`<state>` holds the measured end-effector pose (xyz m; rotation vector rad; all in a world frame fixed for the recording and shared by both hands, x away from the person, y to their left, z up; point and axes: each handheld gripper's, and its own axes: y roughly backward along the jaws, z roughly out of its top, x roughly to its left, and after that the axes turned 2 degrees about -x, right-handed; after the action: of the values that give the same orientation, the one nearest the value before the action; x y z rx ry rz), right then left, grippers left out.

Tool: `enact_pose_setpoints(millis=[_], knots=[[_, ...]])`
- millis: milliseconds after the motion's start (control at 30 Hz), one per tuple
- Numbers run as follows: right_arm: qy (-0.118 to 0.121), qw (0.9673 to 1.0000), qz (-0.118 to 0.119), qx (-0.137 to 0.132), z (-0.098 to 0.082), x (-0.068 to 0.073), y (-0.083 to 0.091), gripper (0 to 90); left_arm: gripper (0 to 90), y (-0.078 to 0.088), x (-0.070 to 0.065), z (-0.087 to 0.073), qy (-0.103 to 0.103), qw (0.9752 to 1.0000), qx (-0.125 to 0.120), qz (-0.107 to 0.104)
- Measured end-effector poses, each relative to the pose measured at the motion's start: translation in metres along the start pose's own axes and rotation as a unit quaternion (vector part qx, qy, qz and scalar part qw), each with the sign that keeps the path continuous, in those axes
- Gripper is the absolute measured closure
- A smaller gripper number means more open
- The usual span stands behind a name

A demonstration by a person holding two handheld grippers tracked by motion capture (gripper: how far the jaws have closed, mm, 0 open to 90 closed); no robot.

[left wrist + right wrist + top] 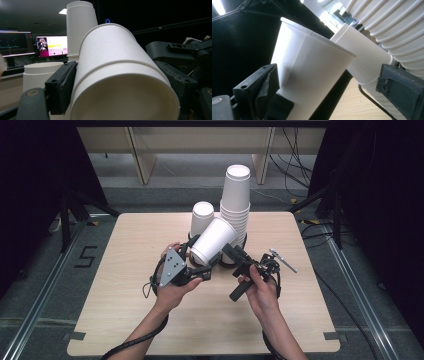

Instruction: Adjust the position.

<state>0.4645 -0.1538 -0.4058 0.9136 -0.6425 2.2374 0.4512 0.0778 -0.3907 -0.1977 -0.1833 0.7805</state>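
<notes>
I hold a white paper cup (214, 241) tilted above the wooden table (115, 285). My left gripper (197, 261) is shut on it near its mouth. In the left gripper view the cup (117, 65) lies between both black jaws with its open mouth toward the camera, and a second rim line shows around its wall. My right gripper (231, 256) stands open at the cup's right. In the right gripper view the cup (309, 65) is next to one jaw while the other jaw is well apart. Behind stand a tall cup stack (236, 205) and a shorter one (202, 217).
The tall stack (397, 25) rises close beside my right gripper's far jaw, with a black wire ring at its foot. Two lit monitors (51, 46) show beyond the table. Black curtains flank both sides, and wooden shelf legs stand behind.
</notes>
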Motion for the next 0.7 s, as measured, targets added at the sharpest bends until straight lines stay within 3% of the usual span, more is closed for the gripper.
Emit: enact_pose_setpoints(millis=[233,400,467,533,700], knots=[[-0.017,0.9999,0.002,0.002,0.0003,0.0040,-0.0025,3.4,21.2,0.0008,-0.0005,-0.0016,0.001,1.0000,0.002,0.000],[-0.006,1.0000,-0.001,-0.002,0.0002,0.0039,-0.0059,0.5,21.2,0.0010,0.0000,-0.0019,0.001,1.0000,0.002,0.000],[-0.026,0.9997,-0.001,0.004,-0.0003,0.0065,-0.0058,0.5,21.2,0.0012,0.0003,-0.0020,-0.001,1.0000,0.002,0.000],[-0.012,0.9999,0.001,0.003,-0.0003,0.0053,-0.0068,0.5,21.2,0.0014,0.0001,-0.0022,-0.001,1.0000,0.003,0.000],[-0.027,0.9996,0.002,0.002,-0.0007,0.0067,-0.0092,0.5,21.2,0.0010,-0.0012,-0.0027,0.000,1.0000,0.002,-0.002]])
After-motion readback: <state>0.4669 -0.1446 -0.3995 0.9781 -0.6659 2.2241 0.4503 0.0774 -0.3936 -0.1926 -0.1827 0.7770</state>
